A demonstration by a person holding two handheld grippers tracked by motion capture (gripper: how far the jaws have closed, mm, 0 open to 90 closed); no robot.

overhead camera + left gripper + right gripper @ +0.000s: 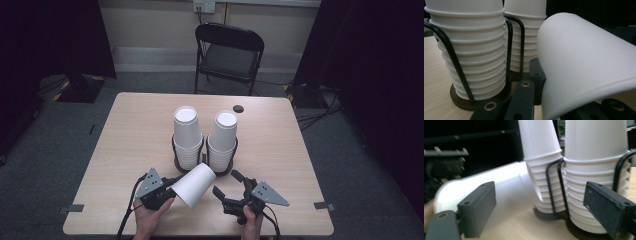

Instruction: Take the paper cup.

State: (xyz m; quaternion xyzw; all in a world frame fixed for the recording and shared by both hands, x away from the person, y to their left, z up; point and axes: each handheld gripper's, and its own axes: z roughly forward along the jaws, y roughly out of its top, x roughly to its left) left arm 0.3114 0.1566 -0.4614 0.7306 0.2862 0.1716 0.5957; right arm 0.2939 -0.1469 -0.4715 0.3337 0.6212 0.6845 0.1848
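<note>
My left gripper (176, 193) is shut on a single white paper cup (196, 184), held on its side with its base pointing up and to the right. In the left gripper view the cup (586, 62) lies between the black jaws of my left gripper (574, 100). Just beyond it, two stacks of upside-down white cups stand in black wire holders: the left stack (187, 140) and the right stack (222, 142). My right gripper (226, 182) is open to the right of the held cup, nothing between its jaws. In the right gripper view, the right gripper (544, 205) faces the held cup (499, 185) and both stacks.
The wooden table (135, 135) carries a small dark disc (238, 108) behind the stacks. Grey tape marks sit near the front corners (75, 207). A black folding chair (227, 55) stands beyond the far edge. Dark curtains flank the room.
</note>
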